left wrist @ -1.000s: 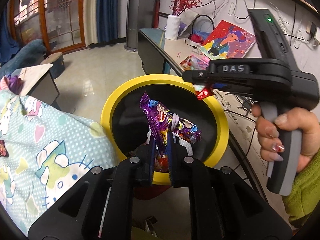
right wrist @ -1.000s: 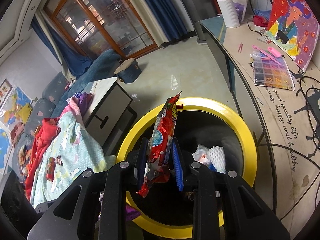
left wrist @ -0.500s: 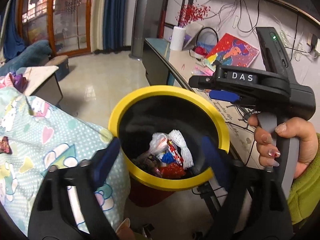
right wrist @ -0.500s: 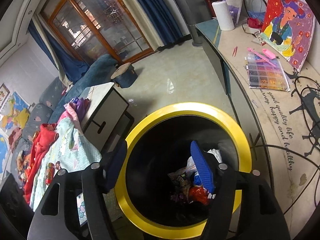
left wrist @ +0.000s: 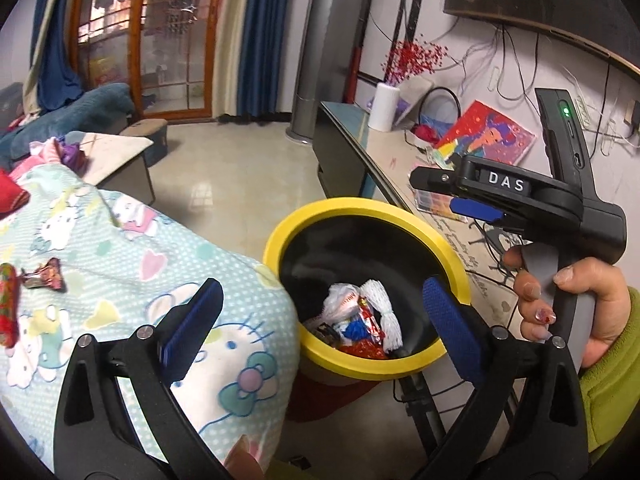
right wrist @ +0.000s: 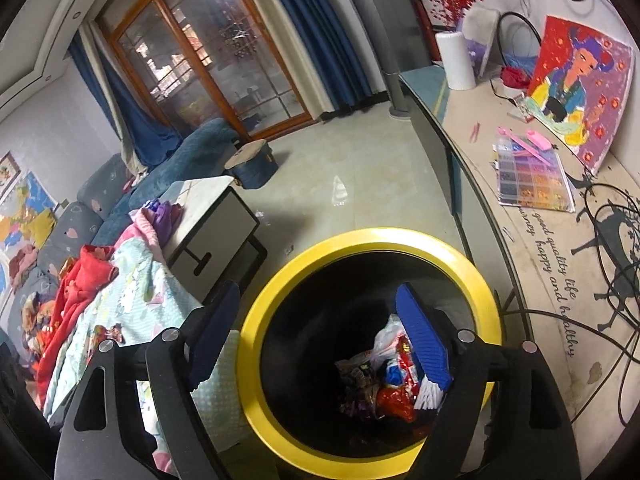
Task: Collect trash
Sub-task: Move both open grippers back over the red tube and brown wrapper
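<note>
Both claws, left claw and right claw, are hanging released and empty over the yellow-rimmed bin, having just been opening, so the left is best heading for the wrappers on the blanket beside that bin.

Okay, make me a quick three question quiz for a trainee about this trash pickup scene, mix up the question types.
1. True or false: the left gripper is shut on a wrapper.
2. Where do wrappers still lie uncollected? A) on the patterned blanket B) on the floor C) on the yellow rim
3. Fill in: the dropped trash lies inside the ______ with the yellow rim.

Key
1. False: both grippers are open and hold nothing; their jaws have just been opening.
2. A
3. bin
</note>
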Available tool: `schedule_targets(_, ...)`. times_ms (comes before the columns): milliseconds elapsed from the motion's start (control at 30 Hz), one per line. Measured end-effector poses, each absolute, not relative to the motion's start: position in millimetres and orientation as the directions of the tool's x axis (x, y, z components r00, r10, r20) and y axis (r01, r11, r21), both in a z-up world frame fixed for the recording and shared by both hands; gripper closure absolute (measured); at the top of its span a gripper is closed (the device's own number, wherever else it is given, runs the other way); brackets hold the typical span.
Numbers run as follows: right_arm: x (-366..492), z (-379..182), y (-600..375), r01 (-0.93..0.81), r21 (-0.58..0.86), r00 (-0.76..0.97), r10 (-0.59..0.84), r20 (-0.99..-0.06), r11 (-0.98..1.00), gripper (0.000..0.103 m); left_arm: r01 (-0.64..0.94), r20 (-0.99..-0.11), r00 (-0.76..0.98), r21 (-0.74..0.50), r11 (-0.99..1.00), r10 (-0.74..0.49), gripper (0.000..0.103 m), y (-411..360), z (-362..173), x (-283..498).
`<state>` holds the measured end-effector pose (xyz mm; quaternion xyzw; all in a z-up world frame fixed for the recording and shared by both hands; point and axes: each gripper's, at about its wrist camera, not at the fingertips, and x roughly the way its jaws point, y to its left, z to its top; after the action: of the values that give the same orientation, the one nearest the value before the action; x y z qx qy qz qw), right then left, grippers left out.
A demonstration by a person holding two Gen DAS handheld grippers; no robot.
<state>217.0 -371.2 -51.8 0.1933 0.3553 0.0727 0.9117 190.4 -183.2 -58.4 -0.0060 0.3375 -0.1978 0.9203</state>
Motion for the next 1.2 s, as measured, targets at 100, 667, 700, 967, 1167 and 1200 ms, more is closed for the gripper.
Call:
schedule_targets(100, 215, -47, -363, -0.024, 0.395, 0.742, 0.281, -0.609, 0.918, 0.024, 0.336, -0.608, 0.711, -0.146, 0.930, -0.352, 0.011, -173, -54, 187)
schedule_targets(667, 191, -21, -290, -0.220, 0.293, 0.759, 0.352, -0.547, 0.930, 0.021, 0.156, -0.542, 0.812, -0.160, 0.975, -0.219, 0.011, -101, -40, 165)
schedule_targets(700, 190, -20, -286, -0.230, 0.283, 0.762, 0.353, -0.542, 0.931, 0.019, 0.142, -0.538, 0.817, -0.162, 0.977, -0.208, 0.011, -96, -39, 163)
schedule_targets(967, 173, -7, -252, -0.336, 0.208, 0.777, 0.395, -0.490, 0.919, 0.017, 0.052, -0.502, 0.855, -0.161, 0.986, -0.127, 0.011, -59, -29, 154)
schedule_targets(1167, 168, -5, -227, -0.406, 0.162, 0.757, 0.430, -0.492, 0.900, 0.017, -0.009, -0.478, 0.876, -0.155, 0.988, -0.067, 0.011, -36, -24, 147)
schedule_targets(1200, 168, -4, -223, -0.417, 0.155, 0.752, 0.436, -0.494, 0.896, 0.017, -0.019, -0.474, 0.879, -0.154, 0.988, -0.056, 0.011, -32, -23, 146)
